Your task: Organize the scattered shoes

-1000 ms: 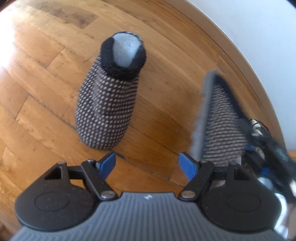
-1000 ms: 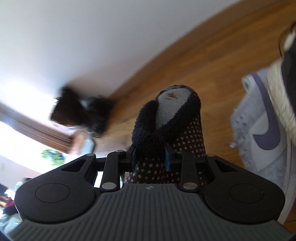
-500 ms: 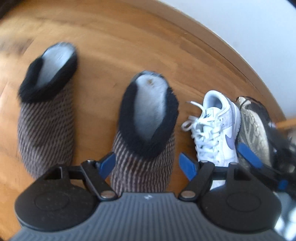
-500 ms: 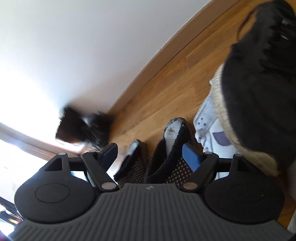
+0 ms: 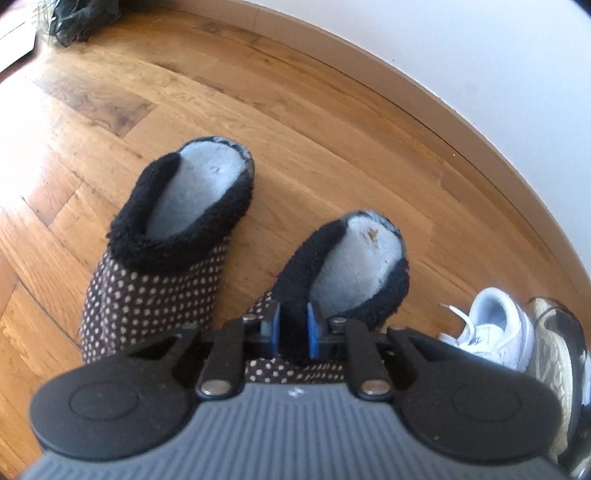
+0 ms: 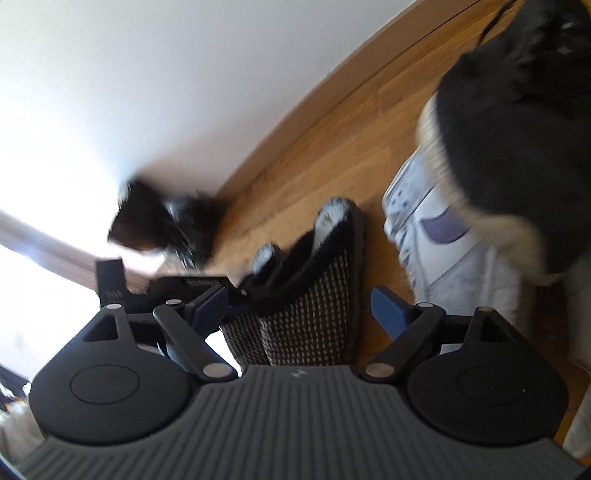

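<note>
Two dark dotted slippers with black fleece collars and grey insoles stand side by side on the wood floor. In the left wrist view the left slipper point(image 5: 166, 251) stands free. My left gripper point(image 5: 293, 334) is shut on the fleece collar of the right slipper point(image 5: 354, 266). In the right wrist view my right gripper point(image 6: 299, 304) is open and empty just behind both slippers point(image 6: 317, 295), and the left gripper's body point(image 6: 192, 286) shows beside them.
A white sneaker point(image 5: 491, 332) and a black shoe with a pale sole point(image 5: 554, 354) stand to the right of the slippers; both show large in the right wrist view point(image 6: 454, 251) point(image 6: 517, 122). A baseboard point(image 5: 406, 96) and white wall run behind. A dark fuzzy object point(image 5: 77, 18) lies far left.
My right gripper let go of the right slipper on the floor and opened. My left gripper swung from the left slipper to the right one and shut on its collar.
</note>
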Motion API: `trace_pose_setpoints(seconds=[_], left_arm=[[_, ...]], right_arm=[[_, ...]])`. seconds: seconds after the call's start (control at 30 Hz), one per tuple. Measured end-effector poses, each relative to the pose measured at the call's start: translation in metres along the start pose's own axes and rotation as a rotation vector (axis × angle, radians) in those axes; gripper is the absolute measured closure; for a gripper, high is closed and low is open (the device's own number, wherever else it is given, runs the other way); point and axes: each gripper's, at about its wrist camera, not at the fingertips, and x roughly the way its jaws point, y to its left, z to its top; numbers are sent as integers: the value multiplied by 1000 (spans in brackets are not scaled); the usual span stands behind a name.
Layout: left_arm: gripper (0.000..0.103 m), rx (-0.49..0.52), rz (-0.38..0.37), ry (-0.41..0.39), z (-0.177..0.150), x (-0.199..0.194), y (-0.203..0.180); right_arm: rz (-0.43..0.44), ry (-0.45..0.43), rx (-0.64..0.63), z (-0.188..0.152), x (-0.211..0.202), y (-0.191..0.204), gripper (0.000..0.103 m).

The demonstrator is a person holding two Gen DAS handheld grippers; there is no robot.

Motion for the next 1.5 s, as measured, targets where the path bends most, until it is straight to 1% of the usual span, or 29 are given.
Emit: trace_pose_setpoints(seconds=[0.07, 0.1, 0.13, 0.17, 0.2, 0.3, 0.4, 0.43, 0.5, 0.53, 0.57, 0.6, 0.63, 0.67, 0.7, 0.77, 0.9, 1.0, 1.03, 1.07, 1.1, 1.13, 1.2, 1.33, 1.43, 1.5], left_arm=[[73, 13, -49, 1, -1, -11, 4], [68, 16, -59, -6, -1, -17, 7], [57, 17, -70, -19, -1, -25, 12], [49, 18, -82, -32, -1, -33, 16], [47, 15, -85, -47, -1, -40, 21], [43, -11, -55, -98, -4, -55, 41], [42, -95, 5, -105, -6, -55, 78], [42, -110, 13, -100, -6, -54, 85], [42, -139, 29, -88, -7, -52, 98], [42, -146, 36, -88, -6, -52, 104], [42, -149, 45, -94, -4, -53, 109], [42, -152, 53, -101, -1, -54, 114], [42, -155, 62, -108, 1, -55, 119], [42, -158, 71, -115, 3, -55, 124], [42, -161, 79, -125, 6, -58, 129], [42, -166, 92, -148, 11, -64, 139], [42, -187, 106, -174, 14, -74, 148], [42, -184, 104, -176, 13, -79, 153], [42, -181, 102, -174, 12, -79, 155], [42, -181, 101, -173, 12, -78, 157], [42, -186, 102, -173, 13, -76, 161], [42, -188, 105, -174, 13, -75, 163], [42, -190, 113, -170, 12, -73, 165], [42, -191, 107, -179, 15, -70, 165], [42, -190, 105, -186, 16, -71, 167], [42, -194, 98, -188, 15, -73, 169]], right_arm=[[-14, 20, -46, -4, 9, 10, 11], [-21, 25, -70, -6, 13, 15, 4], [-26, 35, -92, -9, 19, 21, 1], [-32, 51, -104, -11, 27, 27, 1], [-47, 58, -115, -13, 32, 32, 1], [-113, 76, -158, -21, 57, 53, 1], [-199, 75, -226, -31, 87, 60, 1], [-237, 91, -254, -35, 105, 62, 4], [-270, 107, -277, -39, 129, 64, 11], [-278, 91, -305, -42, 133, 67, 22], [-272, 78, -321, -44, 137, 69, 35], [-242, 72, -312, -44, 140, 71, 69], [-225, 67, -296, -45, 143, 73, 69], [-229, 62, -264, -46, 148, 76, 69], [-234, 57, -233, -46, 153, 79, 73], [-252, 50, -203, -50, 168, 86, 73], [-230, 46, -206, -50, 182, 93, 72], [-214, 39, -213, -47, 173, 98, 60], [-205, 29, -214, -47, 162, 100, 52], [-192, 24, -206, -49, 152, 102, 46], [-186, 22, -195, -52, 147, 102, 33], [-179, 19, -190, -56, 141, 104, 25], [-167, 25, -207, -67, 136, 109, 23], [-196, 75, -249, -80, 163, 116, 23], [-197, 92, -256, -78, 177, 117, 23], [-186, 86, -259, -74, 173, 117, 23]])
